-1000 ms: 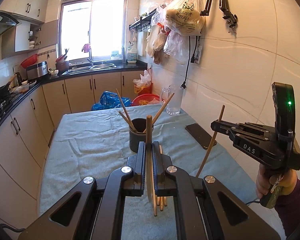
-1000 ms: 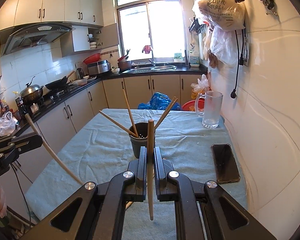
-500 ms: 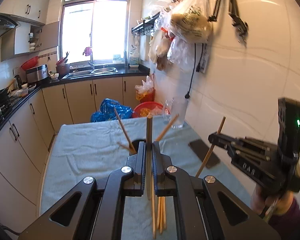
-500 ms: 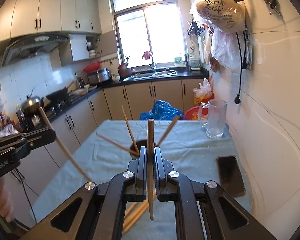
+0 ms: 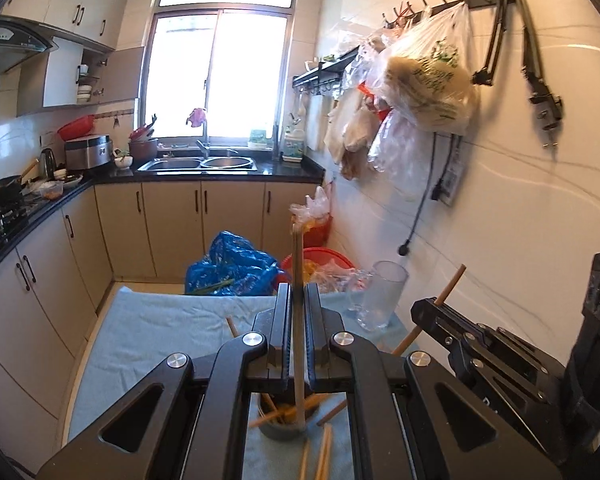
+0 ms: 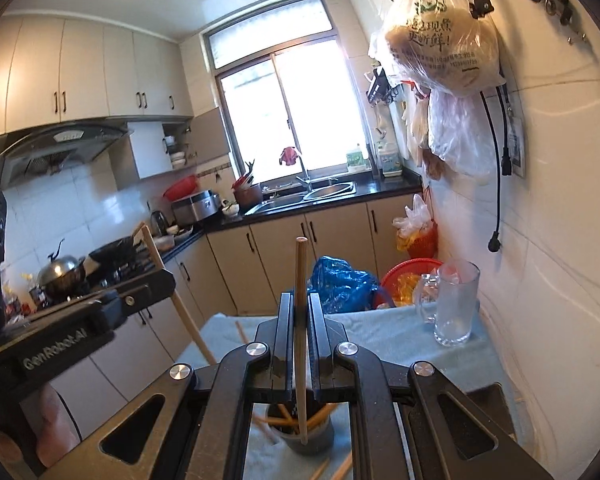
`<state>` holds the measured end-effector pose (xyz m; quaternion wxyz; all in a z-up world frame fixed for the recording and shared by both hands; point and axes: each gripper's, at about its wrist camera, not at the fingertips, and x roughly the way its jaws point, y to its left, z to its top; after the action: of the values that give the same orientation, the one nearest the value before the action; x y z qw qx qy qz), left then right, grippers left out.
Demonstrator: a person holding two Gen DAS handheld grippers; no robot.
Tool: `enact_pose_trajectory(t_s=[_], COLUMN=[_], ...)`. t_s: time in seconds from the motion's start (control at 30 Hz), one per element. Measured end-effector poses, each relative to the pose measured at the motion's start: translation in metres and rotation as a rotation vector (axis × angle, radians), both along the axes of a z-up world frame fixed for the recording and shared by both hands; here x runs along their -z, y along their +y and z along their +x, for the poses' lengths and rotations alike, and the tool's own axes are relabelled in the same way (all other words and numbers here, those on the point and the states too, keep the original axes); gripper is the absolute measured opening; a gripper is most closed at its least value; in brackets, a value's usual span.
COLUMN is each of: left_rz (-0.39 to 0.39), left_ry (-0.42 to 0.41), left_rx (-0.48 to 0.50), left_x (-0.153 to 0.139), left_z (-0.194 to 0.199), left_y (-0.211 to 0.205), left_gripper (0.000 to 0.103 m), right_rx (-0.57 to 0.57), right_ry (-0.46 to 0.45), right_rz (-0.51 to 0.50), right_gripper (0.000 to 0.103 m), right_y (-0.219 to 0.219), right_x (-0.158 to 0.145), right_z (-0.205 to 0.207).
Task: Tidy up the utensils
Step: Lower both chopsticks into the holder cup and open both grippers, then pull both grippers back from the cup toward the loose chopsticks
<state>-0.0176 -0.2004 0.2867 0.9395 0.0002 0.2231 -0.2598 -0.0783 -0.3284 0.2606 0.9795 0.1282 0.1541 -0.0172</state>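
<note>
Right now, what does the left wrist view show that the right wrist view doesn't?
Only the left wrist view shows the right gripper from the side, clamped on its chopstick. Only the right wrist view shows the left gripper from the side, the wok and the range hood. Both show the cup of chopsticks below, the glass mug, the blue bag and the sink.

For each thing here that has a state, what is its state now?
left gripper: shut on a chopstick, upright.
right gripper: shut on another chopstick, upright.
holder: upright, chopsticks inside.
glass mug: upright, looks empty.
loose chopsticks: lying on the cloth.
</note>
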Motion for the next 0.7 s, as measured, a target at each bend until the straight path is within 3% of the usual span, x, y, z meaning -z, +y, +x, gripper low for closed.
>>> enact_pose_trajectory(t_s=[0.27, 0.43, 0.5, 0.57, 0.6, 0.7], left_rz=[0.060, 0.051, 0.040, 0.027, 0.015, -0.011], left_ry=[0.124, 0.132, 0.129, 0.125, 0.120, 0.103], left_rx=[-0.018, -0.023, -0.019, -0.026, -0.031, -0.034], left_x=[0.042, 0.046, 0.042, 0.038, 0.035, 0.029], left_z=[0.047, 0.050, 0.046, 0.044, 0.040, 0.023], left_y=[-0.017, -0.008, -0.002, 0.003, 0.008, 0.025], left_gripper=[0.006, 0.006, 0.010, 0.028, 0.032, 0.036], right_rx=[0.015, 0.010, 0.006, 0.009, 0.012, 0.012], right_ry=[0.097, 0.157, 0.171, 0.169, 0.166, 0.151], right_rz=[0.026, 0.058, 0.062, 0.047, 0.044, 0.036], right_gripper=[0.007, 0.008, 0.015, 0.027, 0.033, 0.034], right_y=[-0.006, -0.013, -0.015, -0.017, -0.017, -0.018], right_x=[0.042, 0.065, 0.068, 0.066, 0.065, 0.056], right_z=[0.048, 0.064, 0.066, 0.065, 0.063, 0.050])
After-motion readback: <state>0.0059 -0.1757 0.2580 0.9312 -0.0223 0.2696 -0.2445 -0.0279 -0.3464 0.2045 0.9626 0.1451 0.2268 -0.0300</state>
